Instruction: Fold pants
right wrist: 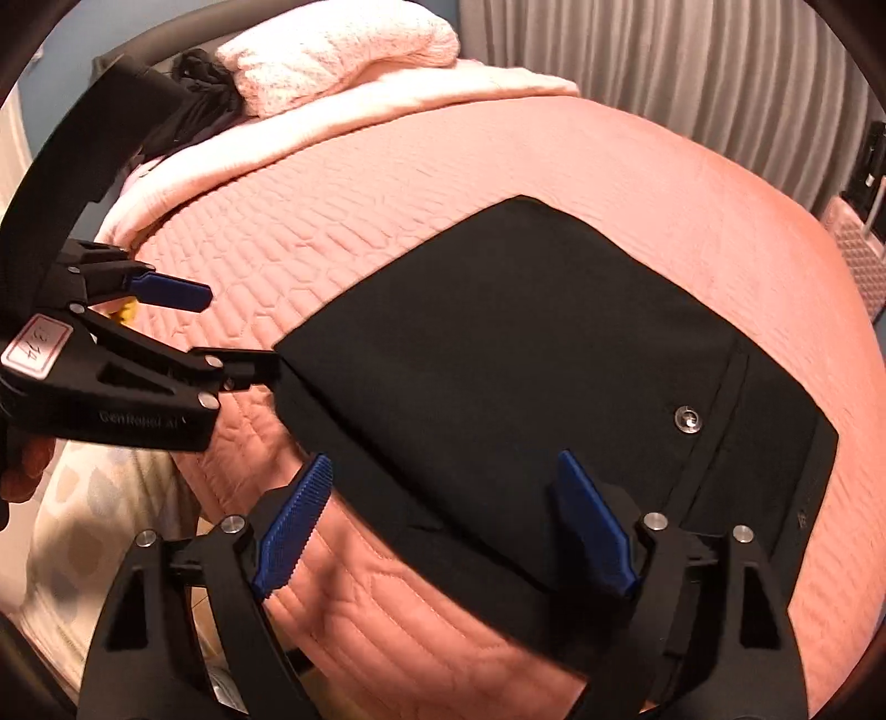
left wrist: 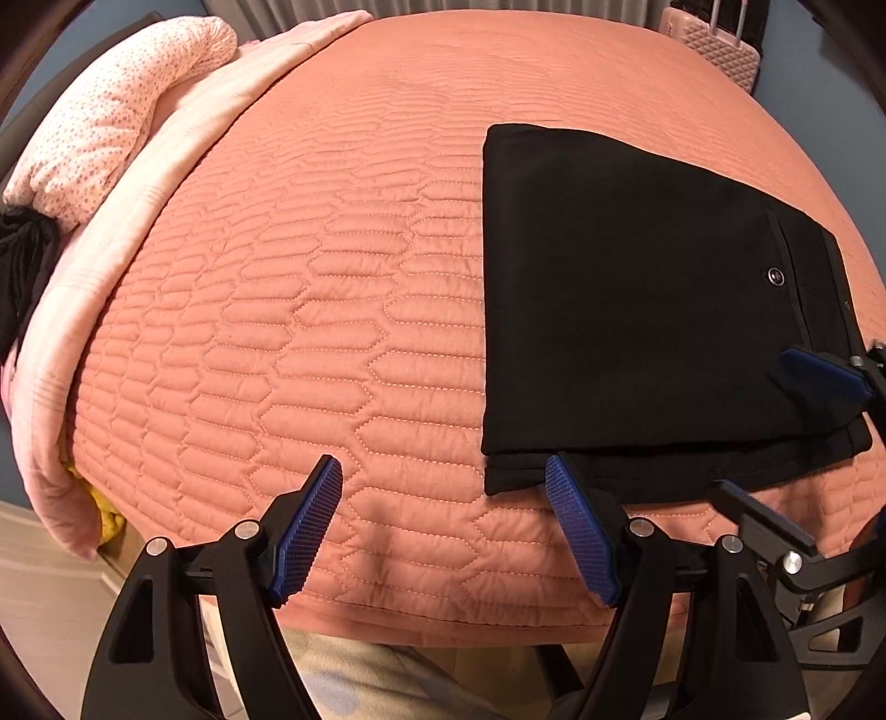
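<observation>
1. Black pants [left wrist: 637,310], folded into a compact rectangle, lie flat on the salmon quilted bedspread [left wrist: 310,310], close to the bed's near edge; a pocket button [right wrist: 688,418] faces up.
2. Left gripper [left wrist: 443,531]: jaws apart, nothing between them. It hangs over the bed's near edge, just beside the pants' near left corner. Its right pad [left wrist: 581,531] sits at the hem edge; contact can't be judged.
3. Right gripper [right wrist: 443,531]: jaws spread, pads not pressing on anything. It's over the pants' near edge. The right pad [right wrist: 595,531] is above the black cloth; the left pad [right wrist: 290,526] is off the fabric, over bare quilt.
4. In the right wrist view, the left gripper comes in from the left, with its lower finger reaching the pants' left corner.
5. At the far left corner of the bed: a pale pink blanket [left wrist: 144,183], a dotted pink bundle [left wrist: 127,111] on top, and dark clothing [right wrist: 194,83] next to it.
6. A pink suitcase [left wrist: 714,44] stands past the far right edge, by grey curtains [right wrist: 692,66].
</observation>
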Action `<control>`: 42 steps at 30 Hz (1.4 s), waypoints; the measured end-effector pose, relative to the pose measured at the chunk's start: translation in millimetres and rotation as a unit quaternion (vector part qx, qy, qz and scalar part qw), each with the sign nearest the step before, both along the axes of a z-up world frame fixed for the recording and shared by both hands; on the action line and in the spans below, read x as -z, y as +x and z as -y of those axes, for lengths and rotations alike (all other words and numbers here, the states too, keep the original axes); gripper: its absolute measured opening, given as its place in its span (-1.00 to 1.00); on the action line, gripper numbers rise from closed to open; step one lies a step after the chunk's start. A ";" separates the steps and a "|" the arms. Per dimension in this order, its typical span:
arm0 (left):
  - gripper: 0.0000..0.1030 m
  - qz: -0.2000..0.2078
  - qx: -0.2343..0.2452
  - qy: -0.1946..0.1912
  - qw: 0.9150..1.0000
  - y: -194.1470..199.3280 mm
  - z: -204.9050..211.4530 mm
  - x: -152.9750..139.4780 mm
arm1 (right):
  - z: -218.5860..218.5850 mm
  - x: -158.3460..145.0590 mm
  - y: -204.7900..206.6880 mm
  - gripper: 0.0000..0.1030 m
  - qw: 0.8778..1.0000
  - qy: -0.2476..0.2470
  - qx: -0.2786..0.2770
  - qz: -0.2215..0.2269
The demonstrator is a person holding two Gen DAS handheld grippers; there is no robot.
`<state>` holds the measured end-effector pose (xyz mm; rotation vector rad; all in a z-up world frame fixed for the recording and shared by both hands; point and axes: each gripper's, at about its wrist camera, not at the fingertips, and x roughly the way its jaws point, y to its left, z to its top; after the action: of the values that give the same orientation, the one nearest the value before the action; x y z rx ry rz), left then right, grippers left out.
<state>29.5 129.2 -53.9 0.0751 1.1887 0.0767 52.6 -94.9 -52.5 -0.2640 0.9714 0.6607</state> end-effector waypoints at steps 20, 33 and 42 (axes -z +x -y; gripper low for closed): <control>0.54 0.036 0.010 -0.037 0.999 21.4 15.7 -28.7 | 74.0 -31.4 -0.2 -0.76 0.977 0.158 0.133 -0.048; 0.69 -0.009 -0.014 -0.039 0.999 33.3 -0.2 14.8 | 187.9 6.0 -2.7 -0.98 0.935 0.155 0.303 -0.102; 0.71 -0.030 0.048 -0.256 0.965 103.0 -33.9 11.5 | 241.5 -4.7 29.7 0.59 0.901 0.238 0.350 -0.099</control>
<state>132.5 163.1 -65.5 -0.3220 1.2320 -0.3216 82.3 -336.3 -47.8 0.5818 0.9789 0.2390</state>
